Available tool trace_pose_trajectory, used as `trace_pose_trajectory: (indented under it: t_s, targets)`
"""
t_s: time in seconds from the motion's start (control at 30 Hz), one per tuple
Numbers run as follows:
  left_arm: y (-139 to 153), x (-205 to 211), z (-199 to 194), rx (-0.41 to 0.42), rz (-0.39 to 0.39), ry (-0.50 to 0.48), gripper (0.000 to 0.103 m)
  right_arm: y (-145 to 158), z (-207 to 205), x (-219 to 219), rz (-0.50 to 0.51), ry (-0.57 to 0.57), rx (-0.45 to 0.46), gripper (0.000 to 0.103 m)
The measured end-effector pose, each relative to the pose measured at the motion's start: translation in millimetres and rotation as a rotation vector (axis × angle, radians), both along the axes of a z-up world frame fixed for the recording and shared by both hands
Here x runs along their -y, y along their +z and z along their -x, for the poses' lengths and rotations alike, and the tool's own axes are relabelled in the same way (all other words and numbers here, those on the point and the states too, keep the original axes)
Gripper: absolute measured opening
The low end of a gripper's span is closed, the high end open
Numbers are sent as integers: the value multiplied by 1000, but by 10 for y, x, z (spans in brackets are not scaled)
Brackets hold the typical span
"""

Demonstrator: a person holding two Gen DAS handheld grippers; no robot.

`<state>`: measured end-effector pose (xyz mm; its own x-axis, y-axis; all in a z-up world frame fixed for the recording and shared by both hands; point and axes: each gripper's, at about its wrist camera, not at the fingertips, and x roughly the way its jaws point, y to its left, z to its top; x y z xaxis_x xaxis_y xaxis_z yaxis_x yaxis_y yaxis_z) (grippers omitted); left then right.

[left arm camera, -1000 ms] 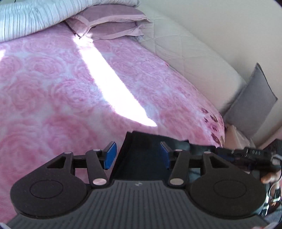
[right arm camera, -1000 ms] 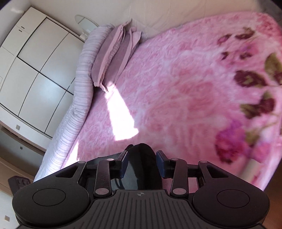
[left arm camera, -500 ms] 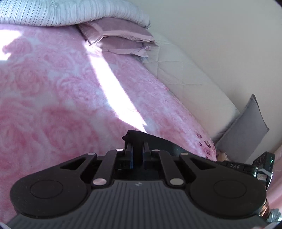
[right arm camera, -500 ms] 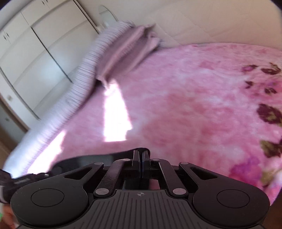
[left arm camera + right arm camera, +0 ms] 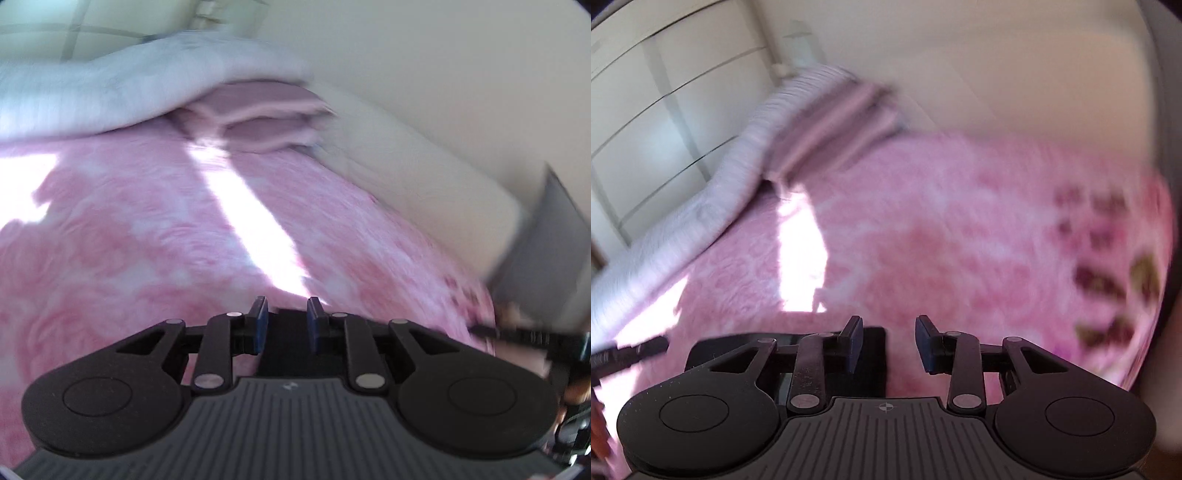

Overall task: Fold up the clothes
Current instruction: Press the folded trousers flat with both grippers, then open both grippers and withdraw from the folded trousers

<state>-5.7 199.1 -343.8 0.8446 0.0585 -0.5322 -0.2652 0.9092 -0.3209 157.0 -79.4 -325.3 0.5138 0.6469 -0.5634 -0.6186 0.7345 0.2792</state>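
Note:
A dark garment (image 5: 286,345) lies flat on the pink rose blanket (image 5: 147,258), mostly hidden under my left gripper (image 5: 286,319). That gripper's jaws are opening; the blue pads stand apart over the cloth and do not press it. In the right wrist view a squared edge of the garment (image 5: 873,354) shows below my right gripper (image 5: 890,341). The right jaws are opening too, with the cloth under the left pad and bare blanket (image 5: 942,240) in the rest of the gap. Both views are blurred by motion.
A rolled striped duvet (image 5: 110,85) and pink pillows (image 5: 258,110) lie at the bed's far end. A quilted headboard (image 5: 424,177) and grey cushion (image 5: 554,251) line the right side. White wardrobe doors (image 5: 665,110) stand beyond the bed. The other gripper's tip (image 5: 631,352) pokes in at the left.
Both grippers stood open over the dark cloth, shut on it half a second ago, and now stand apart again. Both cameras have lifted and tilted, so less cloth shows.

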Motion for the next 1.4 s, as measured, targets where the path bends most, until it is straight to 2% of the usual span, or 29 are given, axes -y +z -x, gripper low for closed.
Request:
trace_pose_trajectory:
  t_s: [0.1, 0.2, 0.27, 0.37, 0.43, 0.53, 0.67, 0.8, 0.9, 0.97, 1.03, 1.13, 1.2, 1.4]
  targets:
    - [-170, 196, -324, -63, -44, -55, 17, -95, 128, -293, 83, 89, 44, 35]
    - [-487, 188, -531, -118, -60, -25, 19, -381, 55, -539, 165, 88, 39, 35]
    - [-621, 147, -574, -135, -46, -18, 19, -569, -32, -574, 162, 92, 2, 35]
    - [-515, 52, -596, -183, 0, -18, 19, -581, -184, -531, 119, 66, -111, 36]
    - [-379, 55, -519, -196, -32, 11, 18, -503, -258, -479, 99, 44, -171, 36]
    - [-186, 118, -174, -166, -61, 49, 16, -260, -79, -288, 78, -20, -110, 36]
    - [-59, 375, 420, -167, -36, 61, 18, -9, 425, 63, 51, -24, -45, 36]
    - [-95, 743, 842, -197, -30, 77, 22, -12, 1081, 228, 122, 4, -4, 36]
    - [-341, 898, 831, -291, -29, 87, 27, -225, 1341, 160, 231, 8, -1, 36]
    - [-366, 968, 836, -305, -50, 109, 27, -397, 1401, 88, 303, -5, -9, 36]
    - [-236, 1055, 876, -324, -98, 120, 26, -380, 1426, 98, 314, -29, -5, 36]
    - [-32, 1219, 993, -323, -160, 123, 27, -186, 1564, 192, 302, -61, -6, 37]
    - [65, 1326, 1095, -328, -176, 120, 31, -111, 1705, 240, 303, -65, -10, 38]
    - [206, 1687, 1436, -351, -229, 95, 33, -48, 2179, 353, 323, -58, -48, 44]
